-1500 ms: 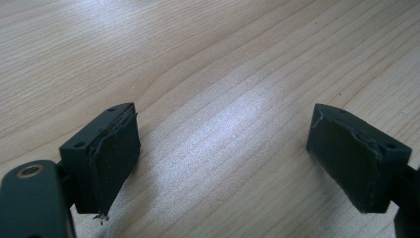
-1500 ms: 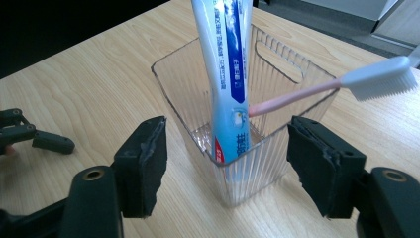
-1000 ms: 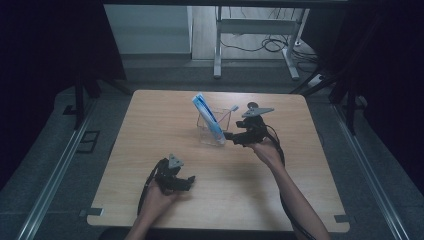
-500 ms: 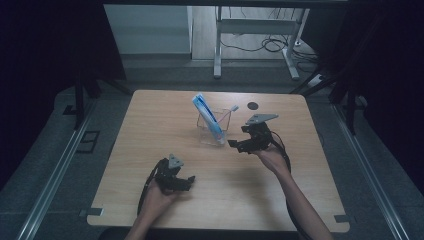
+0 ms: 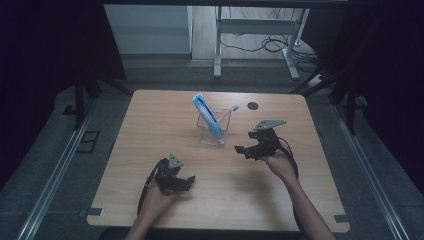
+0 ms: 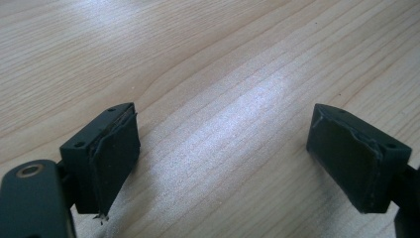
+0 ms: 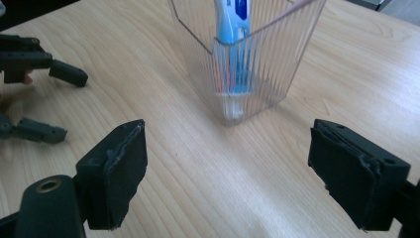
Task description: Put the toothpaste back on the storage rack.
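Wooden table (image 5: 150,145) first: it is bare but for a ribbed clear cup (image 5: 213,126) standing upright near the middle, toward the far side. Inside the cup a blue tube (image 5: 204,112) leans toward the far left, its top well above the rim, and a thin toothbrush (image 5: 227,112) slants out toward the right. A small dark disc (image 5: 253,106) lies apart, further back.

Right gripper (image 5: 245,149) hangs just beside the cup on its right, jaws spread wide with nothing between them; they have just been opening. In the right gripper view the cup (image 7: 247,54) stands ahead, clear of both pads (image 7: 126,168), and the tube (image 7: 232,29) rises inside it. Left gripper (image 5: 186,181) rests low at the near side, well apart from the cup, jaws likewise released and empty, with plain wood between its pads (image 6: 119,153).

My reading is that the things are in the cup and the right hand is letting go. To do this well, draw that gripper straight back with the jaws wide, so neither pad clips the light cup's wall or the leaning tube; a knock could tip it. The left gripper should hold off unless the cup rocks.
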Demonstrator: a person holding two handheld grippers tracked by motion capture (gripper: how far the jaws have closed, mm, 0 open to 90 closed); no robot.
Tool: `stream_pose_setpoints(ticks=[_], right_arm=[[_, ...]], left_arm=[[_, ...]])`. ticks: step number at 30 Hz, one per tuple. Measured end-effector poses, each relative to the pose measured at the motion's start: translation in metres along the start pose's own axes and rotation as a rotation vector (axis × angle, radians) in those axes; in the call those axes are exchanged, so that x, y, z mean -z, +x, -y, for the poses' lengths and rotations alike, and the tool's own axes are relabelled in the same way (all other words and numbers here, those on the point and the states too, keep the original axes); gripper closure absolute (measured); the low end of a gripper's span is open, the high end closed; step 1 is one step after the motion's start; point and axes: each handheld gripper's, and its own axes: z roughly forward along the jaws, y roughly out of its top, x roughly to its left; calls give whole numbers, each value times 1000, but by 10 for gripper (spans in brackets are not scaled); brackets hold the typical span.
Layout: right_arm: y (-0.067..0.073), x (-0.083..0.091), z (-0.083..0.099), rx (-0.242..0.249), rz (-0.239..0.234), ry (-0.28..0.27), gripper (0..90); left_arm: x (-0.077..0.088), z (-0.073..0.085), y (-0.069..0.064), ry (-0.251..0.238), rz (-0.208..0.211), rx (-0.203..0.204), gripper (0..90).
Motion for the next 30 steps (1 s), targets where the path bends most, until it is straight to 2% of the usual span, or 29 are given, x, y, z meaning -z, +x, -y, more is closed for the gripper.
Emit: stream_pose_setpoints(ticks=[5,18,30], right_arm=[[0,4,7,6,13,16,139],[-2,19,26,2,41,15,134],[0,36,48,9,87,28,134]], left_arm=[[0,0,0,0,0,3,131],[0,0,0,0,0,3,131],[0,0,0,0,0,3,131]])
